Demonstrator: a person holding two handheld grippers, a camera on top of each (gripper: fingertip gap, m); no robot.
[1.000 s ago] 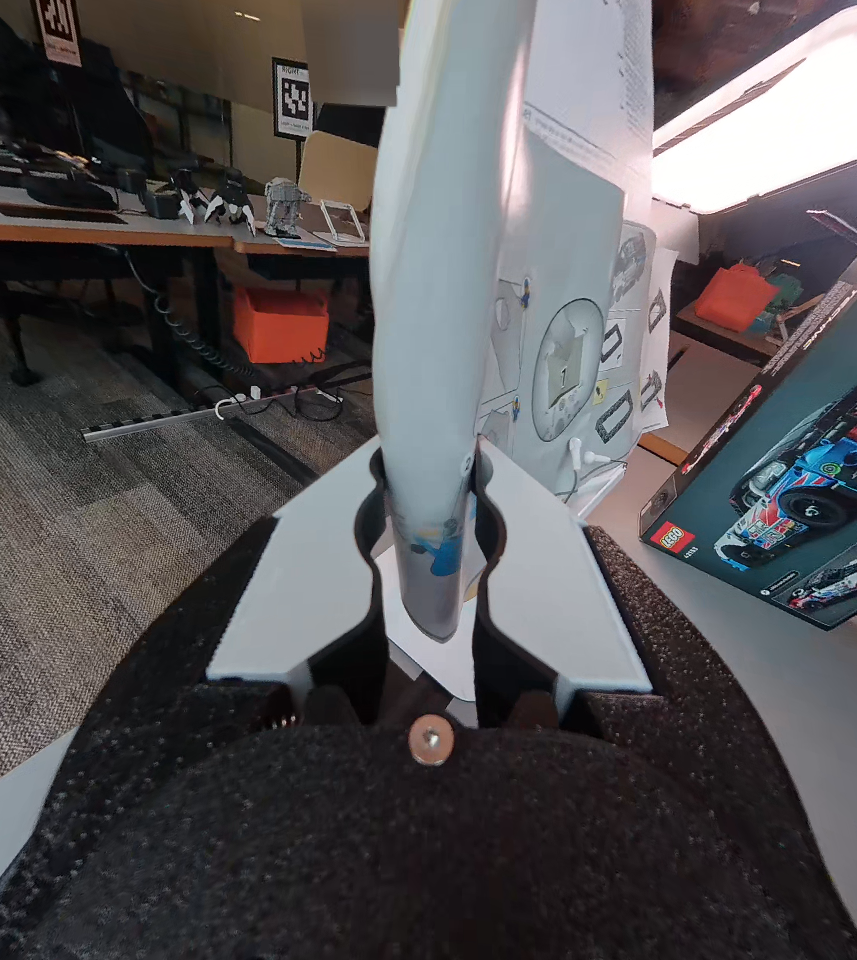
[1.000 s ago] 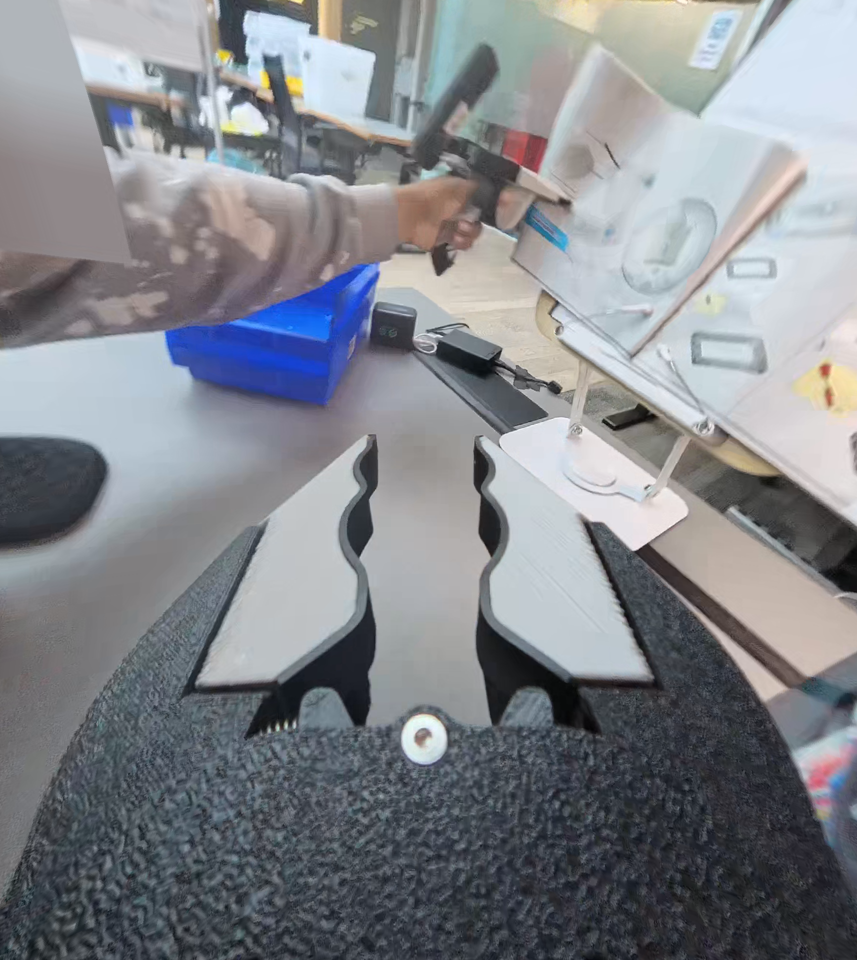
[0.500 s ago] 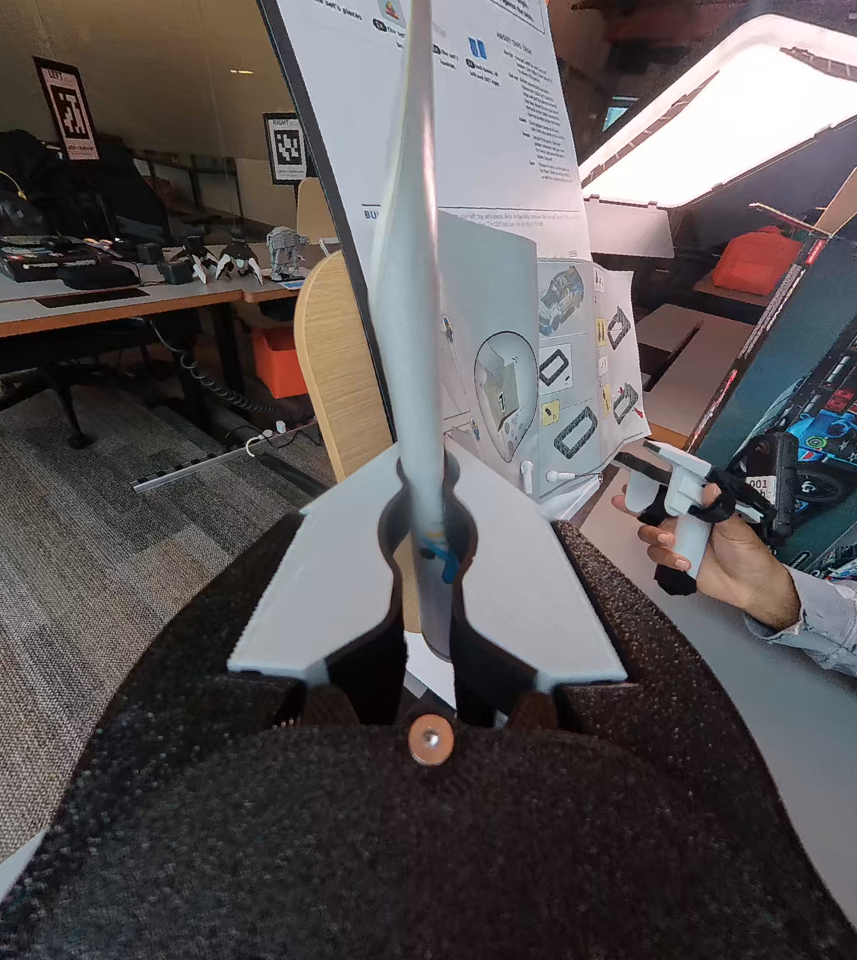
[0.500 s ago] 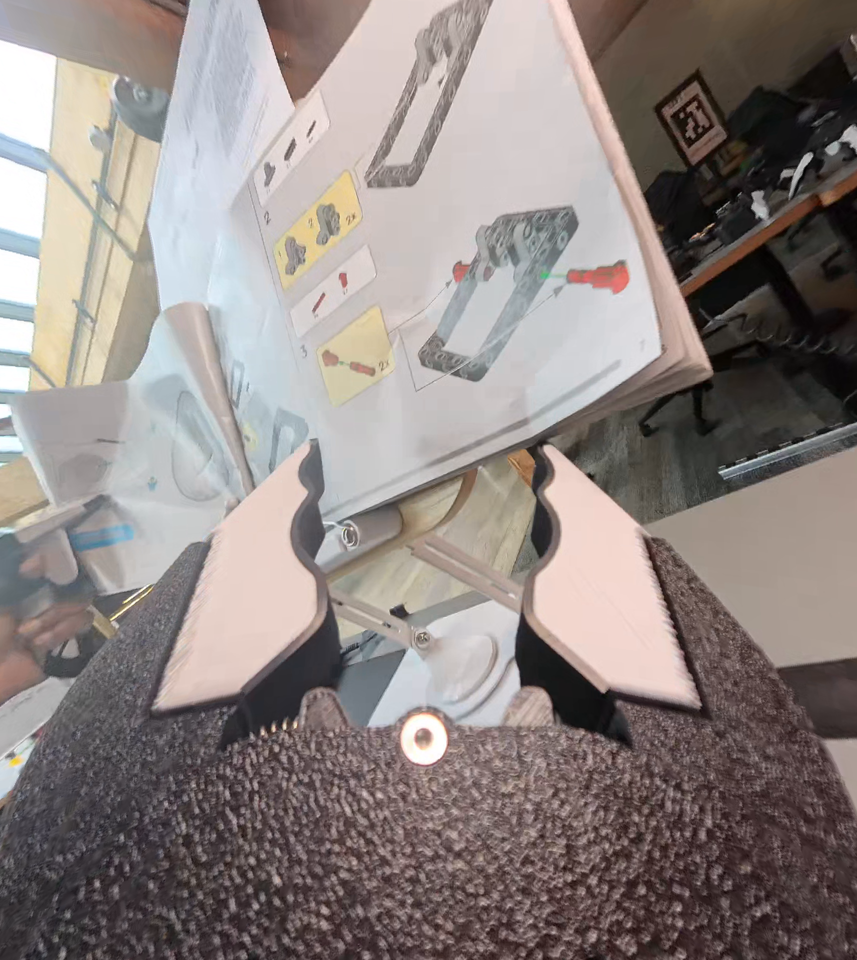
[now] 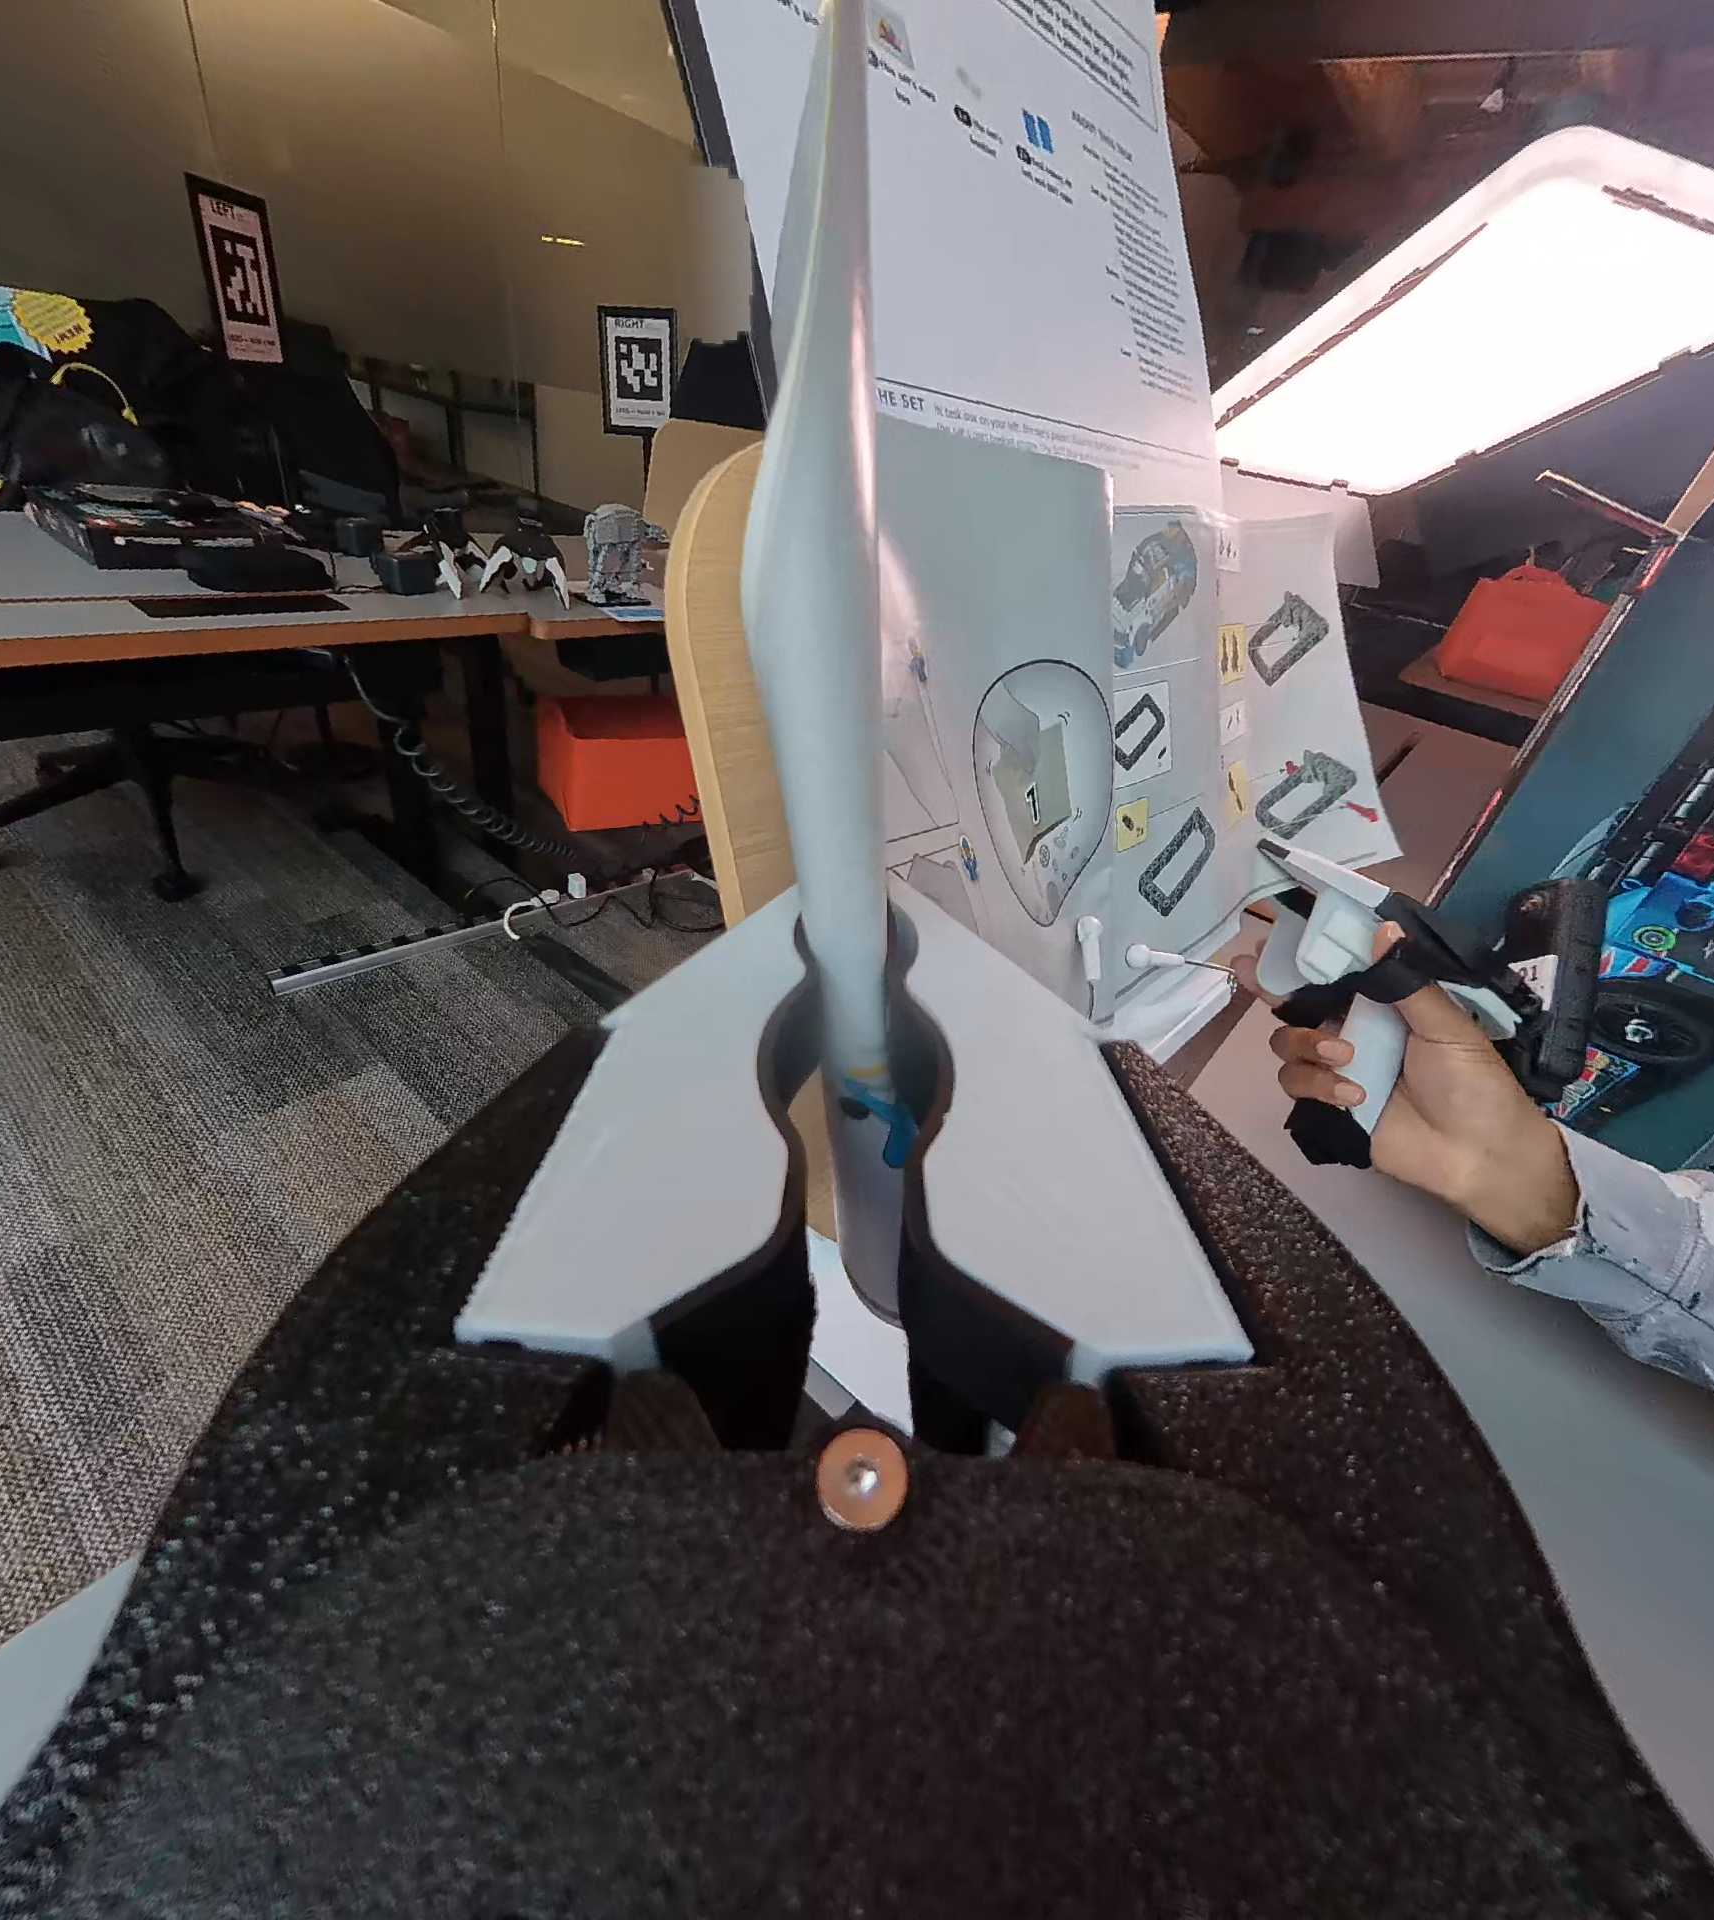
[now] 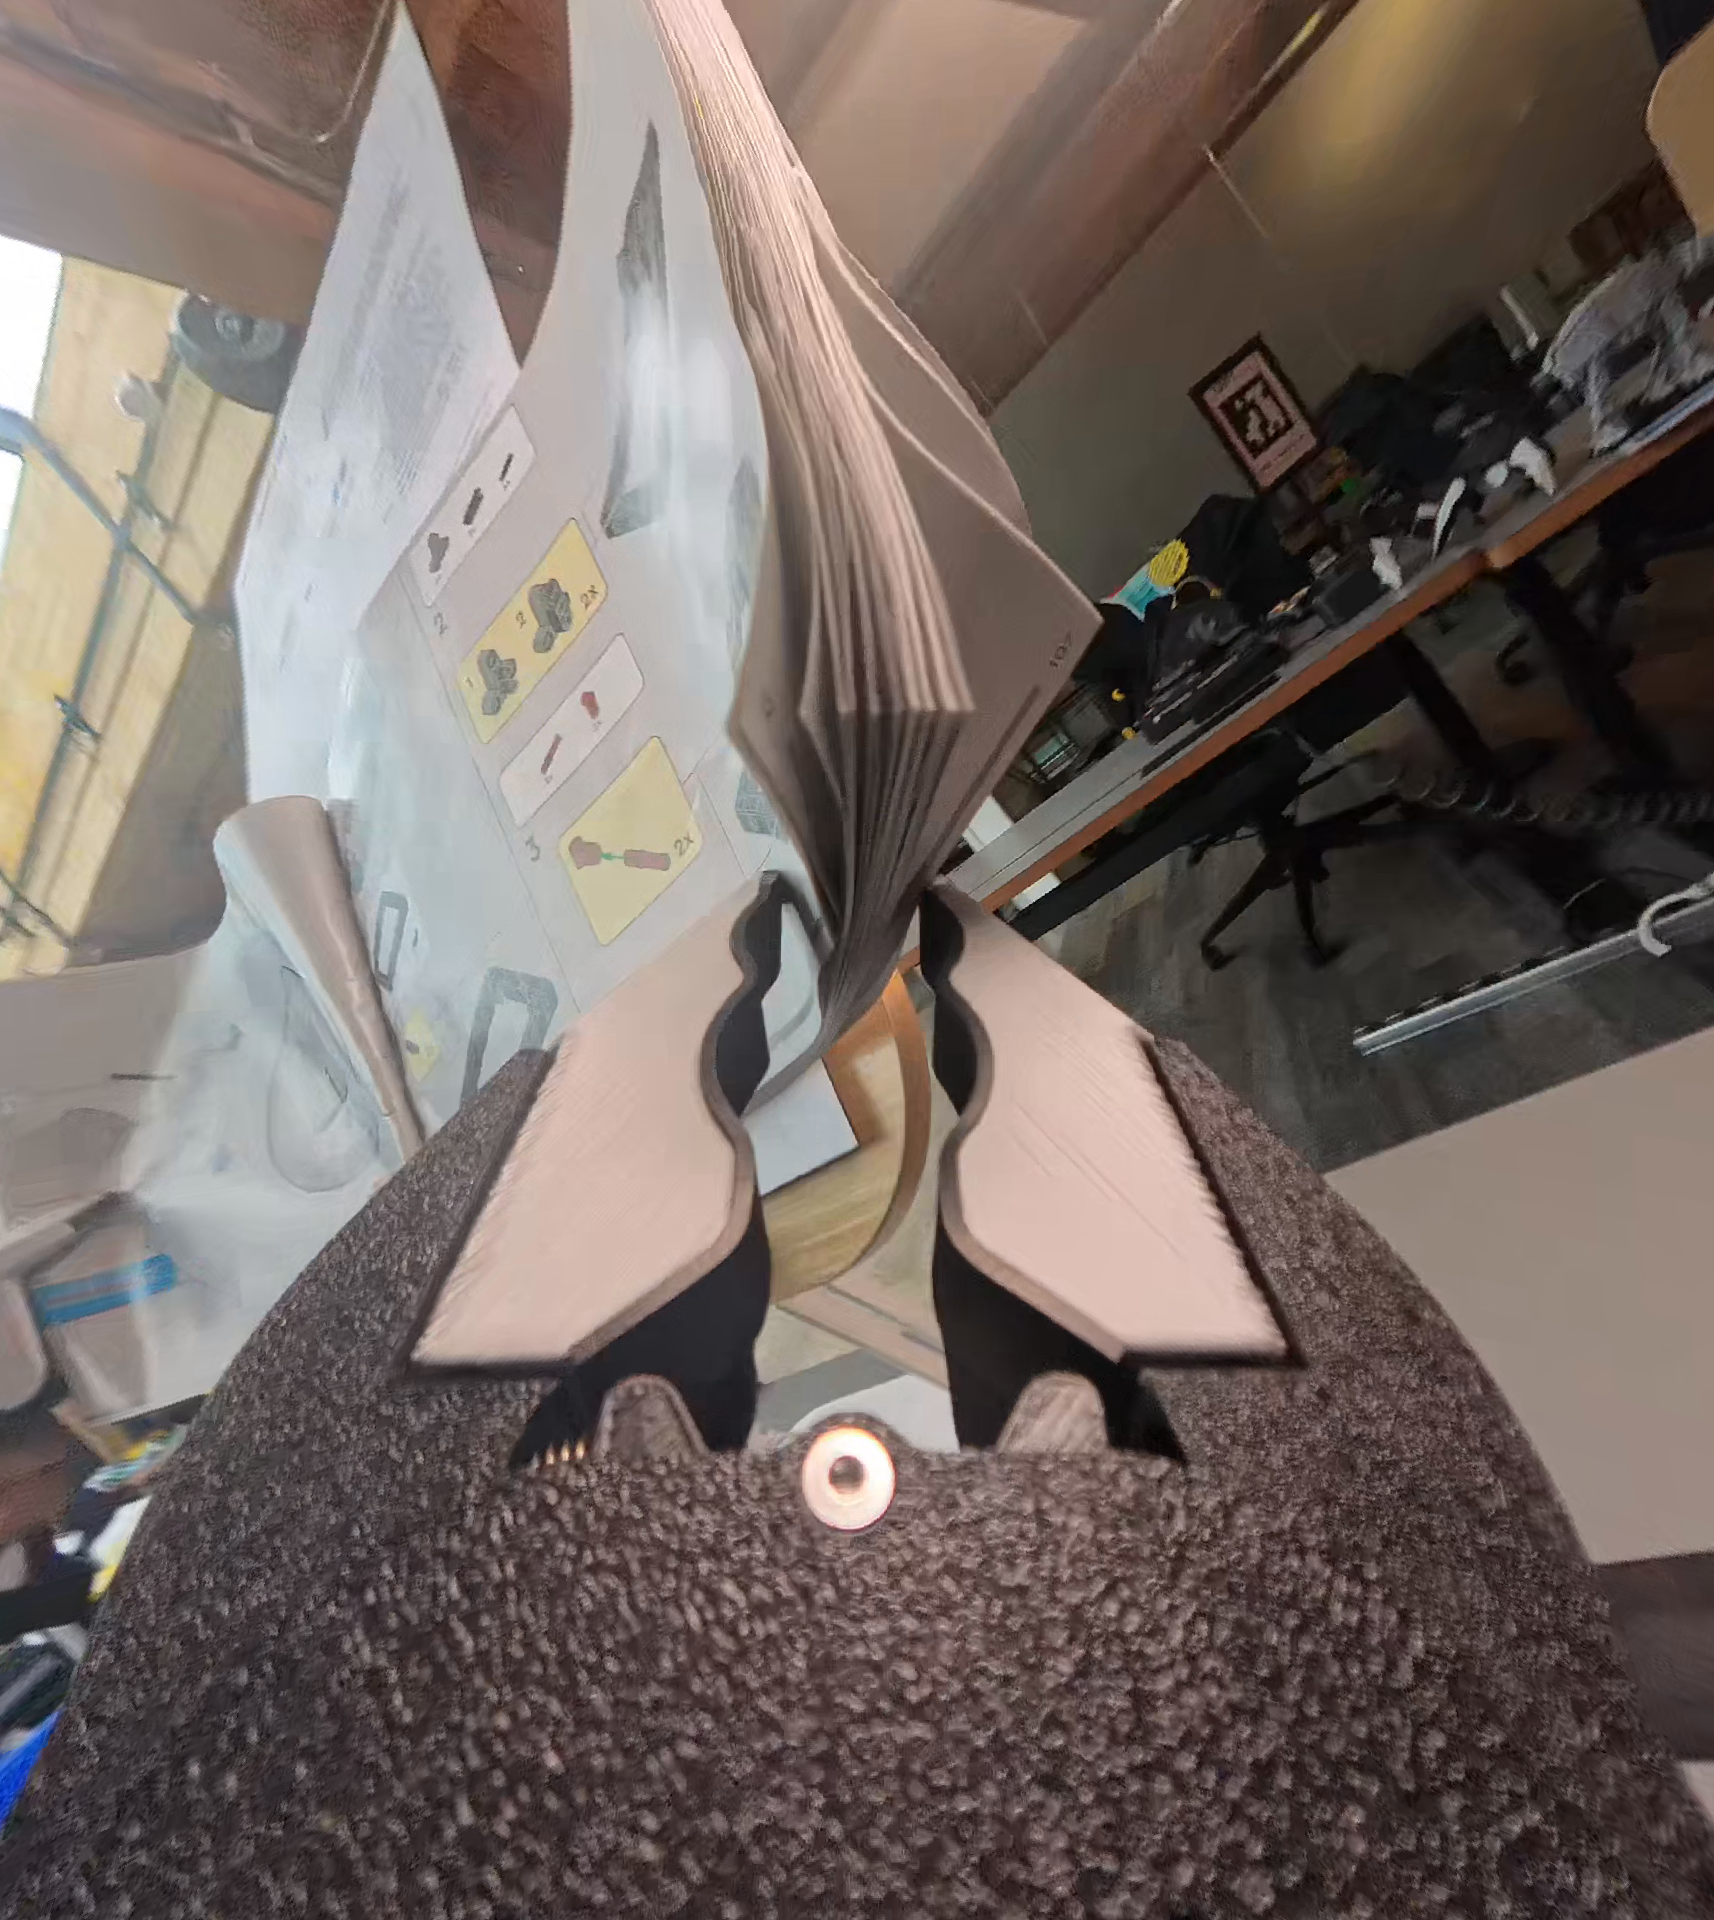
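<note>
An open instruction booklet (image 5: 1040, 779) stands on a wire book stand (image 5: 1139, 951) on the grey table. My left gripper (image 5: 848, 925) is shut on the lower edge of one lifted leaf (image 5: 811, 623), seen edge-on and rising straight up. My right gripper (image 6: 851, 904) has its jaws narrowed around the lower corner of a fanned stack of pages (image 6: 863, 623); a thin gap still shows on the left side. It also shows in the left wrist view (image 5: 1274, 854), held by a hand (image 5: 1435, 1101) at the booklet's right corner.
A dark toy-car set box (image 5: 1663, 883) leans at the right. A white printed board (image 5: 1019, 260) and a wooden chair back (image 5: 718, 675) stand behind the booklet. Desks with models (image 5: 209, 613), an orange bin (image 5: 614, 758) and a power strip (image 5: 479, 935) lie beyond. Across from one pair of fingers to the other is roughly 40 cm.
My right gripper swung up from over the table to the booklet's lower right corner, and its jaws narrowed around the page stack. My left gripper kept its hold on the leaf.
</note>
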